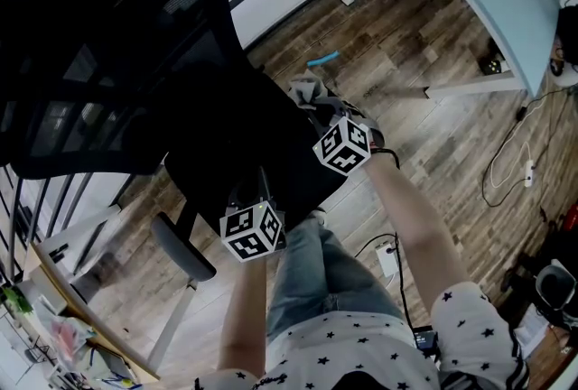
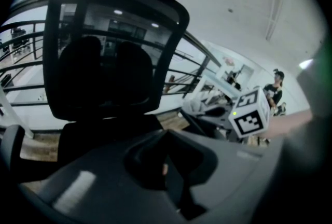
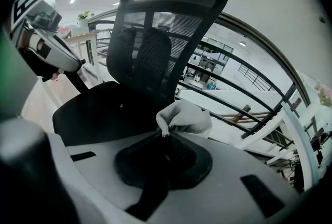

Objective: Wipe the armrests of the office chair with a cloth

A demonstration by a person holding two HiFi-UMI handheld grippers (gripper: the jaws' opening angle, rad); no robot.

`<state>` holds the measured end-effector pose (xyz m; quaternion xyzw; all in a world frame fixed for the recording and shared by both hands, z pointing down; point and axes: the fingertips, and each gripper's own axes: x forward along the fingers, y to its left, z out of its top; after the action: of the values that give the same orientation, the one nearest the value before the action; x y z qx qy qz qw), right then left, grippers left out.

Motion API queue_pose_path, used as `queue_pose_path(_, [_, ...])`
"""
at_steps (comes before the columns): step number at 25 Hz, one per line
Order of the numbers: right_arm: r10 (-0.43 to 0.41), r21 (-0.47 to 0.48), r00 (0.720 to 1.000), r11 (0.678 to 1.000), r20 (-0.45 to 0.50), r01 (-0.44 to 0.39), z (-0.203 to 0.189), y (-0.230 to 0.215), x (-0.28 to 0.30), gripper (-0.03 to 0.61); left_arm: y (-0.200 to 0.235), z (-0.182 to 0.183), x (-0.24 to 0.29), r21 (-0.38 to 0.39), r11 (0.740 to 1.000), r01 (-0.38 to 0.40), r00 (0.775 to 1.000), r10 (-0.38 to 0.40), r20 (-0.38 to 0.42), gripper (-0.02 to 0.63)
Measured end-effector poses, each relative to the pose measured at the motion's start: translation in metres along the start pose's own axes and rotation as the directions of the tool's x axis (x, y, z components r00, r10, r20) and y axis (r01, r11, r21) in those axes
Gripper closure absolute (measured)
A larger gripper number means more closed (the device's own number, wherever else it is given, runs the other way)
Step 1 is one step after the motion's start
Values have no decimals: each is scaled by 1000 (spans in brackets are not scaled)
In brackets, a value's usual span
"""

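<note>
No legible writing in any view
The only printed marks are black-and-white square patterns, without letters or digits, on the lower white plastic cube (image 1: 252, 232) and the upper white plastic cube (image 1: 343, 145) in the head view; the black mesh office chair (image 1: 108, 63) bears no label that can be read

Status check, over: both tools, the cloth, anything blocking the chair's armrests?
Right tool shut on cloth, beside the seat. Left tool shut, empty. Visible armrest not touched by cloth. Nothing seen in the way.
</note>
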<state>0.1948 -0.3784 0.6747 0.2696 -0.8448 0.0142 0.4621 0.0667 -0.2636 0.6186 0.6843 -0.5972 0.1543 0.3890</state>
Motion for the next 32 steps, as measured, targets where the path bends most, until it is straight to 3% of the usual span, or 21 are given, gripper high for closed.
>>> queue_pose_path(32, [-28,51,998,998,-53,31,-75,36,-63,551,-38,-38,-36,19,1000,17,1000,-17,9,606])
